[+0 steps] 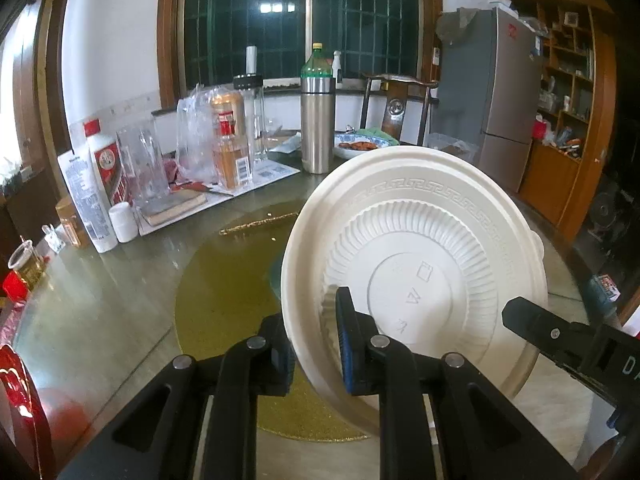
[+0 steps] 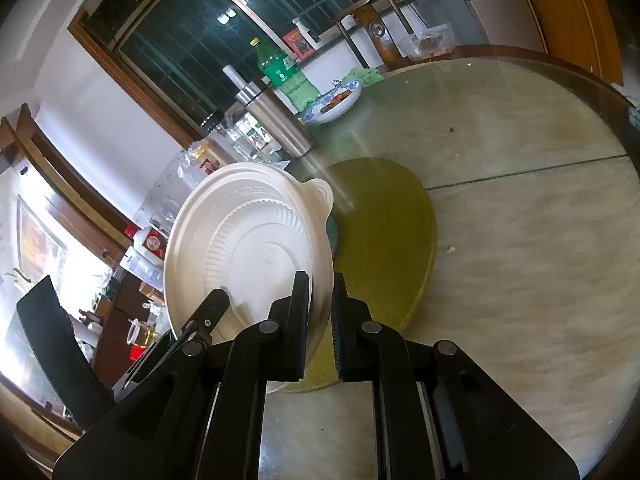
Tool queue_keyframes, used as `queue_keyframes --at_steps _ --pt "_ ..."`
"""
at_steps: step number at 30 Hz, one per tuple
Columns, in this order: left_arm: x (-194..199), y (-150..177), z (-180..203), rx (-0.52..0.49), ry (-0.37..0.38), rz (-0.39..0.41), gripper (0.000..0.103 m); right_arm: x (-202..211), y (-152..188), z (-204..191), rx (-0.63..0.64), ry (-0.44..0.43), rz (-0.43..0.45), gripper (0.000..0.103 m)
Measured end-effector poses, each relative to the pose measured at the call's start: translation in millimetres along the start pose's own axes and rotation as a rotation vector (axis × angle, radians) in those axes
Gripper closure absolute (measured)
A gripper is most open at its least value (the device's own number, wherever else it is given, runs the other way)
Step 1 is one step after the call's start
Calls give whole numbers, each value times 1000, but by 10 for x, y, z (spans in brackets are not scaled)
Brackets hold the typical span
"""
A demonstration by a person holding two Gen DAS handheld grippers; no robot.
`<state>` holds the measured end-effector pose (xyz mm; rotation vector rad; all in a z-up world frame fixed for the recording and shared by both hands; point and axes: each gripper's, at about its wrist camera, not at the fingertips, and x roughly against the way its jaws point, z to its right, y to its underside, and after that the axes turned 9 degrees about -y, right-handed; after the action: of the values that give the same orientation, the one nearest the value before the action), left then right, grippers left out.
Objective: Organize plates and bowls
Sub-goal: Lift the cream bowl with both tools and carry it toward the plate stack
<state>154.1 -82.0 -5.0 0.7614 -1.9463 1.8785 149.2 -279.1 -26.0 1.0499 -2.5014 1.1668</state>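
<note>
Both tongs, left gripper (image 1: 314, 344) and right gripper (image 2: 320, 328), pinch one white plate (image 1: 416, 264) by its rim, tilted above the table (image 2: 520, 240); its top face is hidden.

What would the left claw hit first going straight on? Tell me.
The white plate, already pinched in the left claw, would travel along; past it, probably the gold mat lying on the table, though depth is unclear.

Dark barred window (image 1: 304, 20), white walls, grey fridge (image 1: 496, 92), wooden shelves (image 1: 568, 80).
</note>
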Motion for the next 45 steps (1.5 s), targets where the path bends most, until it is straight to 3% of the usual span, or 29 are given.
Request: queue_keyframes --at_steps 13,26,45 --pt "-10 2 51 -28 -30 16 85 54 -33 29 -24 -15 8 93" --pt "16 67 31 -39 -75 -21 84 60 6 41 -63 -63 -22 93" --pt "451 235 -605 64 -156 -40 82 -67 257 -563 105 -193 -171 93"
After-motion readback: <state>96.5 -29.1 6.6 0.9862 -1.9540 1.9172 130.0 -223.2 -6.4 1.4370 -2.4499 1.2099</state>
